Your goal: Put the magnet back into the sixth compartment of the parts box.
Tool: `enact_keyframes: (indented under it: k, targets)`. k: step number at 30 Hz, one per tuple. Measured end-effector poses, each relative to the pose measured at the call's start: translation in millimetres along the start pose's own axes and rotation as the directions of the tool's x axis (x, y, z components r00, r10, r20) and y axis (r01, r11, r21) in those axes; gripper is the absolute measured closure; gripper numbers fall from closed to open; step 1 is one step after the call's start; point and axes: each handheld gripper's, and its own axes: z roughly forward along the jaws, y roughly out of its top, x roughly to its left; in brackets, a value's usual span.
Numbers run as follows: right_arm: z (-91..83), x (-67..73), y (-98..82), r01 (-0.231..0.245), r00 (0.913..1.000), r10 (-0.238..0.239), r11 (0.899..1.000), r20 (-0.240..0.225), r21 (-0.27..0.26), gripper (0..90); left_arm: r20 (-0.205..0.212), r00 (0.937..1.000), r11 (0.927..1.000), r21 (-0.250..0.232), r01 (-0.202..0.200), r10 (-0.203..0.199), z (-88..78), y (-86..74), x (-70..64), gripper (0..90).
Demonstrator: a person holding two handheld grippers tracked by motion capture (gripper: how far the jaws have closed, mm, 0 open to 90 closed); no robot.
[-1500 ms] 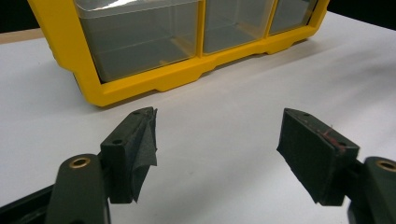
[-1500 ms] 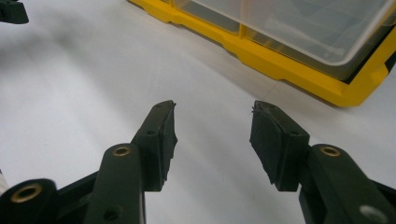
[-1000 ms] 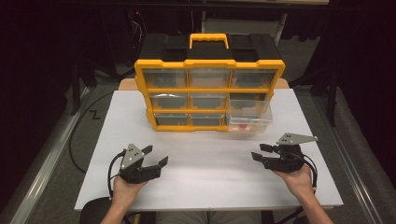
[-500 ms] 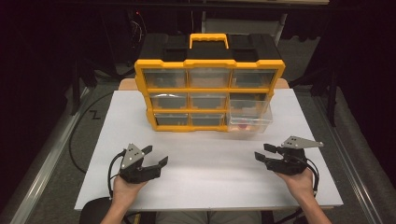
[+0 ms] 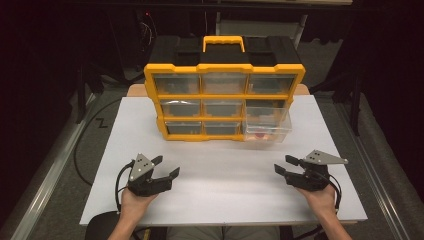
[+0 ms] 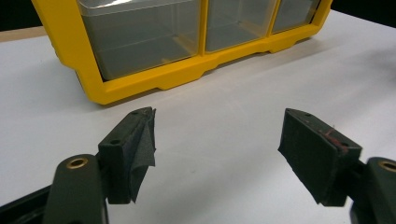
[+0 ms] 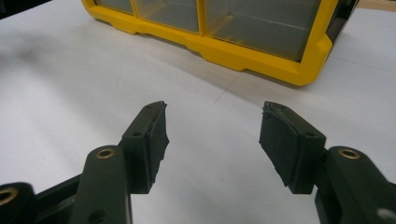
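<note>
Yellow drawer organizer (image 5: pixel 224 102) is standing at the far middle of the white surface (image 5: pixel 225 185) (bottom-right drawer (image 5: pixel 267 125) pulled out), while left hand-held gripper (image 5: pixel 166 167) and right hand-held gripper (image 5: pixel 285 165) are resting near the front edge, jaws apart, gripping nothing.

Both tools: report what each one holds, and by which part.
Nothing is held. The left tool and the right tool are open above the white table.
</note>
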Motion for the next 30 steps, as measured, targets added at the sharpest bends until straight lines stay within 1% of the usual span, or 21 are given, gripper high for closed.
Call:
enact_keyframes:
  k: [8, 12, 14, 17, 25, 26, 30]
  targets:
    - [-2.3, -1.2, -4.4, -0.01, 1.0, 0.01, 1.0, 0.002, -0.014, 42.6, -0.001, 1.0, 1.0, 0.0, 0.0, 0.0, 0.2, 0.0, 0.0, 26.8]
    - [-2.2, -2.1, -8.3, -0.008, 0.9999, 0.008, 1.0, 0.013, -0.022, 41.5, -0.016, 0.9999, 1.0, -0.008, -0.002, 0.002, -0.4, 0.1, 0.4, 25.5]
    - [-3.2, -3.0, -10.1, -0.007, 0.9998, 0.008, 0.999, 0.018, -0.033, 41.4, -0.019, 0.9998, 0.9999, -0.011, 0.005, -0.005, -0.5, 0.2, 1.0, 25.4]
    - [-5.8, -4.2, -13.3, -0.014, 0.9996, 0.015, 0.999, 0.025, -0.051, 41.1, -0.019, 0.9998, 1.0, -0.007, 0.0, 0.0, 0.0, 0.1, 0.7, 25.4]
    - [-7.5, -4.5, -19.8, -0.007, 0.9994, 0.009, 0.999, 0.034, -0.051, 40.8, -0.027, 0.9996, 0.9999, -0.012, 0.008, -0.009, -0.1, -0.1, 1.0, 25.4]
    - [-8.6, -5.5, -21.9, -0.017, 0.9994, 0.019, 0.998, 0.03, -0.065, 40.5, -0.028, 0.9996, 0.9999, -0.01, 0.007, -0.007, 0.0, 0.0, 1.1, 25.4]
    - [-8.9, -6.2, -24.3, -0.033, 0.9992, 0.034, 0.997, 0.021, -0.066, 40.1, -0.031, 0.9995, 0.9999, -0.011, 0.009, -0.009, -0.3, 0.0, 1.4, 25.4]
